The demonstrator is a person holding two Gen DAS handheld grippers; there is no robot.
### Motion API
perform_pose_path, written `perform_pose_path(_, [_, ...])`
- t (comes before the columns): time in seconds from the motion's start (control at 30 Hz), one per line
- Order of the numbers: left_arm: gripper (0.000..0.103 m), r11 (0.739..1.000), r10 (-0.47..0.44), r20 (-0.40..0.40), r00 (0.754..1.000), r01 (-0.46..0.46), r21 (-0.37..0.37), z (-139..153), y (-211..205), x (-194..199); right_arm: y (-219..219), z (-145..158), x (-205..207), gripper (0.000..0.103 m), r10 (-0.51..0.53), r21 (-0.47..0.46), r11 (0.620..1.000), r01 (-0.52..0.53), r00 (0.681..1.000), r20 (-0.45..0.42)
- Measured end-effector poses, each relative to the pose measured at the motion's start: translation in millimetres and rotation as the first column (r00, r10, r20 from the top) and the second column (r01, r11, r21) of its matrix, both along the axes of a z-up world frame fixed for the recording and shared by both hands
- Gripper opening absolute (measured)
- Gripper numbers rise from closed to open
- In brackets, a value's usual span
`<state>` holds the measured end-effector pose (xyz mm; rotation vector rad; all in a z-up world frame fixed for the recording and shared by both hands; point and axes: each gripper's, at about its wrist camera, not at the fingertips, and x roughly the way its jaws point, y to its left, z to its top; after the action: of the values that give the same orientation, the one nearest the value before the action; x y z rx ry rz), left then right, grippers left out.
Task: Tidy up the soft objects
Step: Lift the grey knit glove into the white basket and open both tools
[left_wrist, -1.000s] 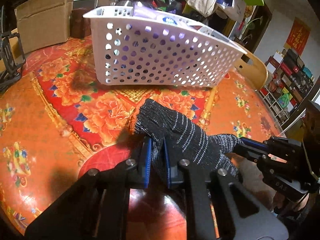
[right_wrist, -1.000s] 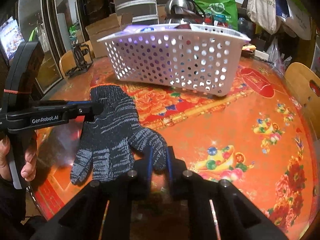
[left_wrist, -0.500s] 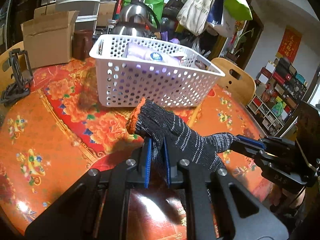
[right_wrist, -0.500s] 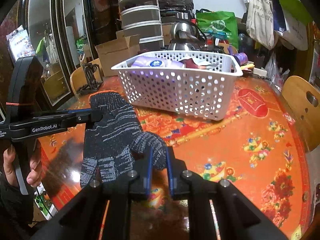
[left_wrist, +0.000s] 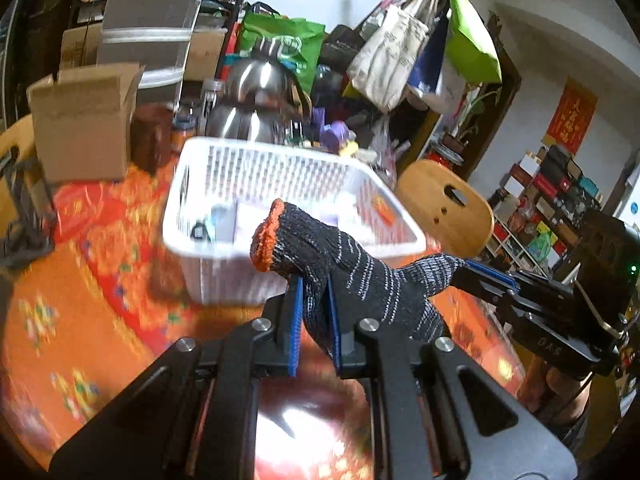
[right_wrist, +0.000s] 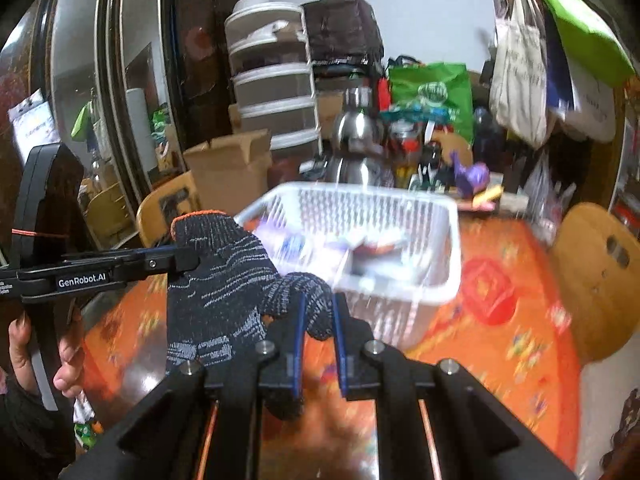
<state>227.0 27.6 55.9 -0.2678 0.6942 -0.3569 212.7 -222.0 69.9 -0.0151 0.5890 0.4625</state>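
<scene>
A black knit glove with an orange cuff hangs stretched in the air between both grippers, in front of a white perforated basket. My left gripper is shut on the glove near its cuff. My right gripper is shut on a finger of the glove. The right gripper also shows in the left wrist view, and the left gripper in the right wrist view. The basket holds several packets, blurred.
The basket stands on a round table with an orange-red flowered cloth. A cardboard box, a steel kettle and clutter stand behind the basket. A wooden chair stands at the table's right edge. Bags hang overhead.
Both grippers have lifted the glove well above the table, so that the cameras now look down into the basket. Both stay shut on the glove.
</scene>
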Motion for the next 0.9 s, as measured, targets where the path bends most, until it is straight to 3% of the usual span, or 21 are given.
perform_pose_path(0.17, [0.011, 1.000, 0.030, 0.002, 1.000, -0.030, 0.000, 45.8, 1.1, 50.7, 4.6, 38.4, 54.6, 0.011, -0.025, -0.031, 0.999, 0.026, 0.999, 0.025])
perform_pose_path(0.33, [0.011, 0.996, 0.085, -0.010, 0.996, -0.085, 0.016, 77.7, 1.1, 107.2, 10.9, 51.8, 103.3, 0.011, -0.043, -0.067, 0.997, 0.045, 0.999, 0.019])
perform_pose_path(0.43, [0.011, 0.992, 0.116, -0.033, 0.993, -0.113, 0.059, 81.9, -4.5, 138.4, 16.9, 50.8, 128.3, 0.011, -0.063, -0.106, 0.992, 0.065, 0.998, 0.021])
perform_pose_path(0.6, [0.012, 0.985, 0.151, -0.113, 0.982, -0.139, 0.103, 59.1, -9.4, 182.5, 21.6, 36.2, 153.6, 0.011, -0.081, -0.122, 0.989, 0.082, 0.997, 0.011])
perform_pose_path(0.63, [0.015, 0.985, 0.152, -0.127, 0.980, -0.139, 0.105, 52.4, -10.1, 187.4, 22.5, 32.1, 156.8, 0.012, -0.085, -0.124, 0.989, 0.085, 0.996, 0.010])
perform_pose_path(0.67, [0.025, 0.985, 0.154, -0.141, 0.978, -0.141, 0.101, 46.1, -9.6, 192.9, 22.0, 28.0, 159.2, 0.012, -0.095, -0.122, 0.988, 0.095, 0.995, 0.003])
perform_pose_path(0.7, [0.043, 0.985, 0.155, -0.149, 0.977, -0.141, 0.101, 39.9, -9.5, 196.8, 20.2, 25.4, 160.1, 0.016, -0.111, -0.115, 0.987, 0.111, 0.994, 0.010])
perform_pose_path(0.77, [0.064, 0.982, 0.153, -0.160, 0.975, -0.133, 0.132, 30.9, -12.0, 203.0, 17.3, 18.5, 165.2, 0.030, -0.134, -0.110, 0.985, 0.134, 0.991, 0.006])
perform_pose_path(0.8, [0.070, 0.979, 0.162, -0.167, 0.972, -0.137, 0.152, 26.0, -12.5, 204.6, 15.6, 15.2, 167.3, 0.047, -0.135, -0.106, 0.985, 0.134, 0.991, -0.007])
perform_pose_path(0.83, [0.072, 0.976, 0.172, -0.157, 0.972, -0.146, 0.161, 23.4, -11.8, 203.4, 13.6, 11.7, 168.8, 0.056, -0.139, -0.105, 0.985, 0.136, 0.990, -0.017])
perform_pose_path(0.9, [0.073, 0.974, 0.170, -0.123, 0.978, -0.148, 0.174, 21.7, -10.6, 199.2, 12.9, 5.0, 169.6, 0.061, -0.149, -0.129, 0.981, 0.145, 0.988, -0.027])
